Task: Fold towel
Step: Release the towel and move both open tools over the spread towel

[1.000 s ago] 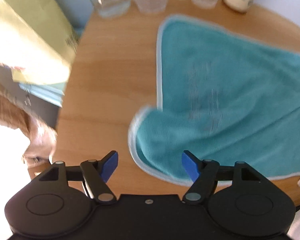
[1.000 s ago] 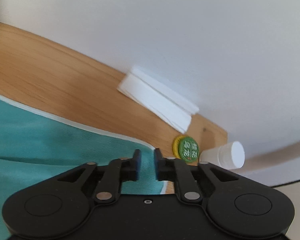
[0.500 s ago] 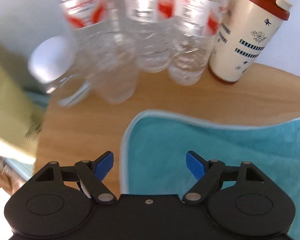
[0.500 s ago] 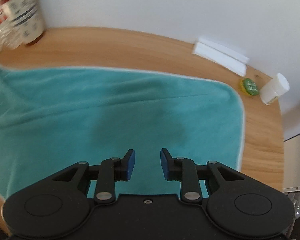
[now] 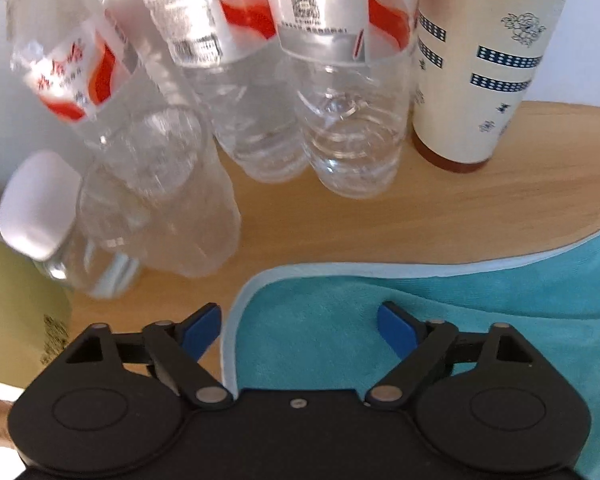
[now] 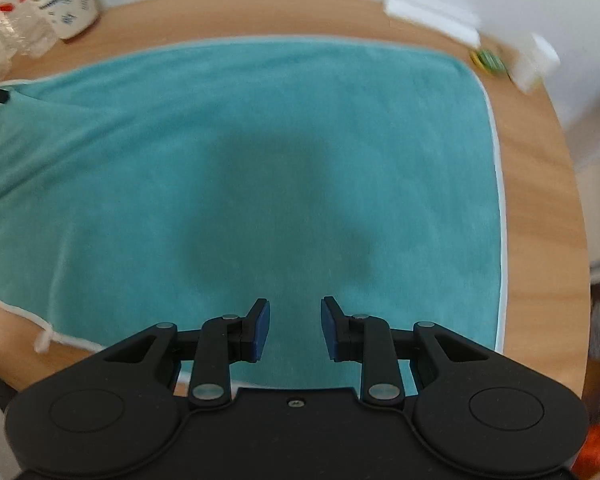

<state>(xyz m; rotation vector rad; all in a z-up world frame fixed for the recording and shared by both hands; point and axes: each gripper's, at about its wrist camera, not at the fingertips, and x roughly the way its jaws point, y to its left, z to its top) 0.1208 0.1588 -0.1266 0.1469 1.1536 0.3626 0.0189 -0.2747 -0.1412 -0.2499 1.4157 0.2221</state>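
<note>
- The teal towel (image 6: 260,152) lies spread open on my wooden surface (image 6: 540,184), mostly flat, with a shallow crease running across the end nearest the paper cup (image 6: 70,0).
- A pale piping edges the towel, and a small white loop tag (image 6: 44,340) sticks out from the edge farthest from the paper cup, over bare wood.
- My left hand-held gripper (image 5: 300,326) has its blue-padded fingers spread wide and grips nothing. It sits at the rounded towel corner (image 5: 256,284) closest to the paper cup: one pad is over bare wood just outside the piping, the other over the cloth.
- I cannot tell whether either left pad touches the towel or the surface.
- My right hand-held gripper (image 6: 294,330) is also parted, by a narrower gap, and empty, over the towel on the side away from the paper cup, with a dark shadow on the cloth ahead of it.
- From the left wrist view, the cream paper cup (image 5: 484,64) with blue patterns and a reddish-brown base stands upright on the surface, just past the towel's edge.
- Beside the paper cup stand clear water bottles (image 5: 340,80) with red and white labels, crowded together; one more, with a white cap (image 5: 36,204), lies tipped over at the far end of that group.
- Across the towel from the paper cup, near the wall, I see a flat white block (image 6: 432,20), a small green and yellow disc (image 6: 488,60) and a blurred white container (image 6: 538,64).
</note>
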